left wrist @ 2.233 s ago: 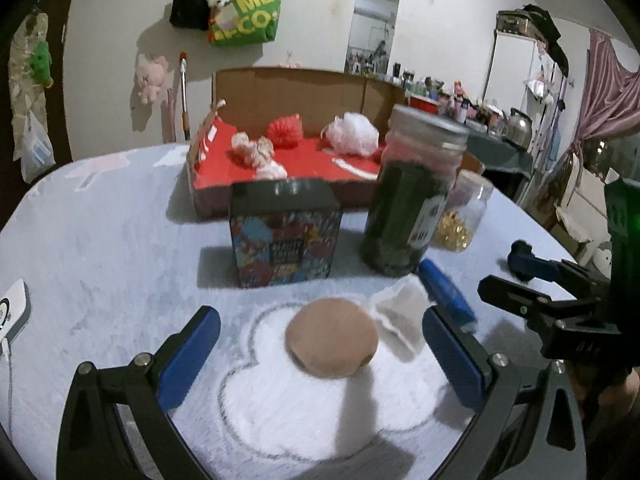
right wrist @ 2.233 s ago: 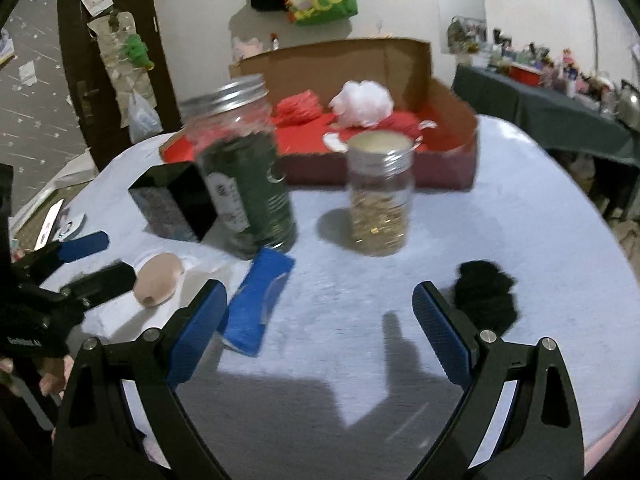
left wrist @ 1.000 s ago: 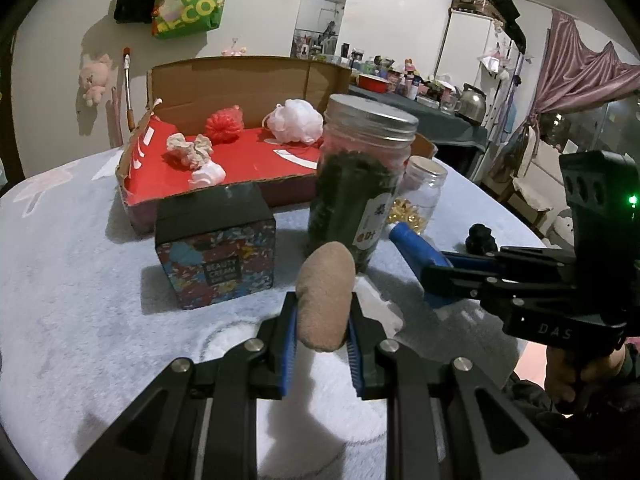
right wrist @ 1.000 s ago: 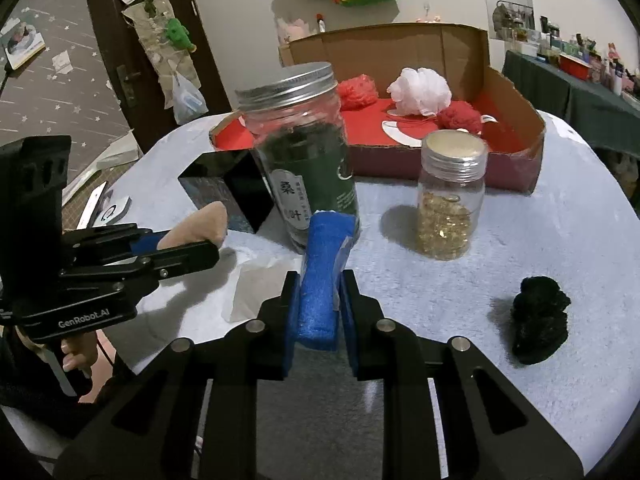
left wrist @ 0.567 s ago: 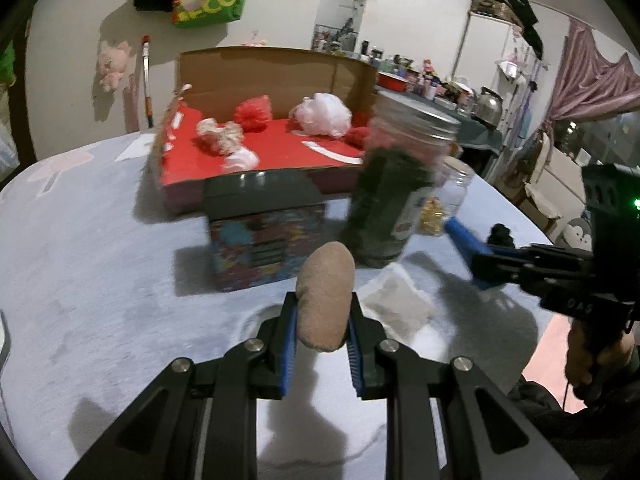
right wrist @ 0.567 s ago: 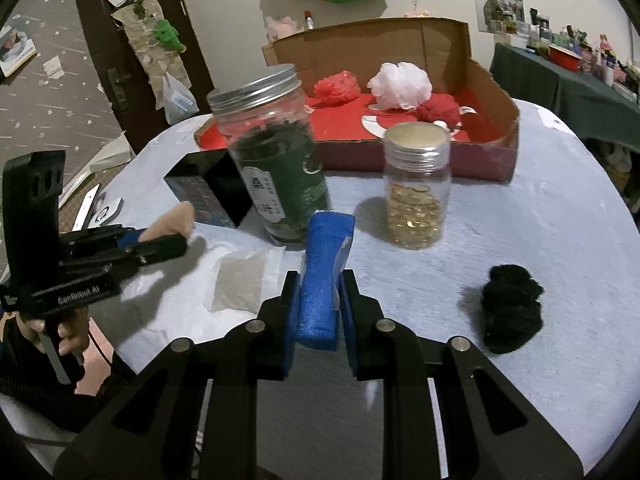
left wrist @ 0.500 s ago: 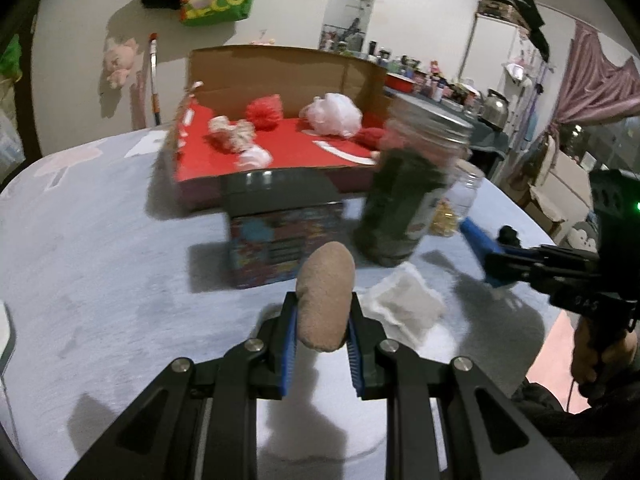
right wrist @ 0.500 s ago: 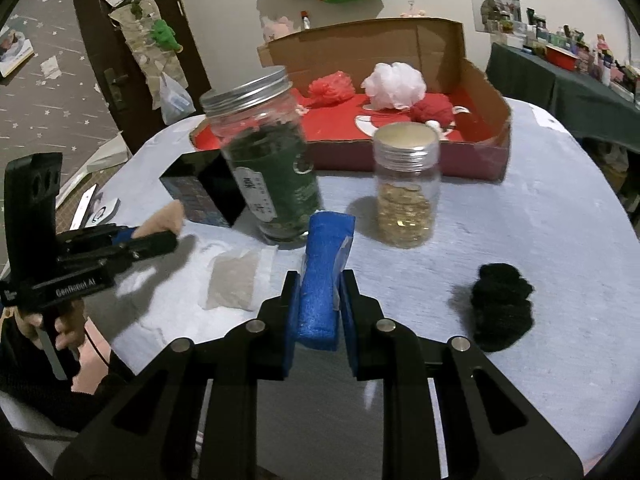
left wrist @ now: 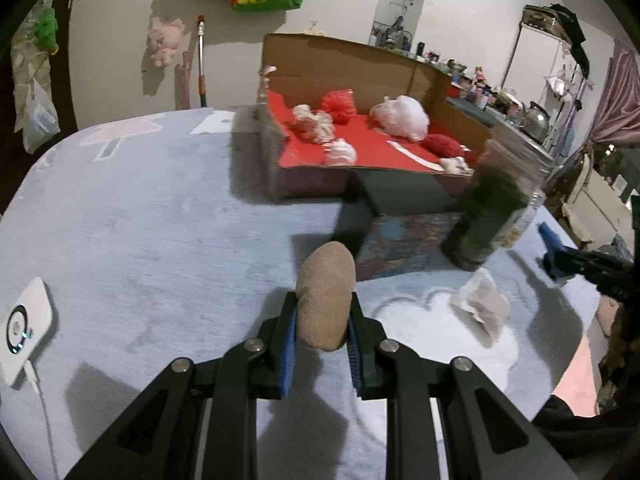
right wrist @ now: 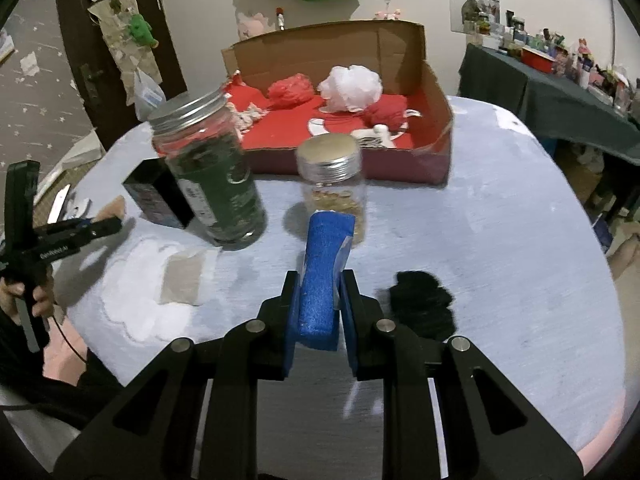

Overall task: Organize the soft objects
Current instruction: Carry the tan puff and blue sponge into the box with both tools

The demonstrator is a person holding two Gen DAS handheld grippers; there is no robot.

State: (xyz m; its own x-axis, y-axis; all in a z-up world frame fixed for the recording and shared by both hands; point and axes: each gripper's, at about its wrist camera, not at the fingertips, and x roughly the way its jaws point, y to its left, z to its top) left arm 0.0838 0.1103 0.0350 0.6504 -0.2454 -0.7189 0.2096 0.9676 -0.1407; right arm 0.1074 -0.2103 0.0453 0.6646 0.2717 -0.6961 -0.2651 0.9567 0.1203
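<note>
My left gripper (left wrist: 322, 320) is shut on a tan oval sponge (left wrist: 326, 294), held above the grey tablecloth in front of the patterned box (left wrist: 404, 236). A blue foam block (right wrist: 325, 276) stands upright in my right gripper (right wrist: 319, 304), which is shut on it, short of the small jar of golden bits (right wrist: 334, 184). The cardboard box with a red floor (left wrist: 360, 144) (right wrist: 434, 80) sits at the back and holds red, white and pink soft puffs. A black fluffy puff (right wrist: 422, 304) lies on the cloth to the right of my right gripper. A flat beige pad (right wrist: 182, 276) lies left.
A tall jar of dark leaves (right wrist: 208, 176) (left wrist: 492, 216) stands beside the patterned box (right wrist: 158, 196). A white device with a cable (left wrist: 22, 328) lies at the left table edge. A crumpled white pad (left wrist: 480, 306) lies on the cloud print. The other gripper (right wrist: 80, 230) shows at the left.
Both grippers closed on their objects and lifted them: the left took the tan sponge, the right the blue foam. Since then the left has swung left, the right has drawn back slightly.
</note>
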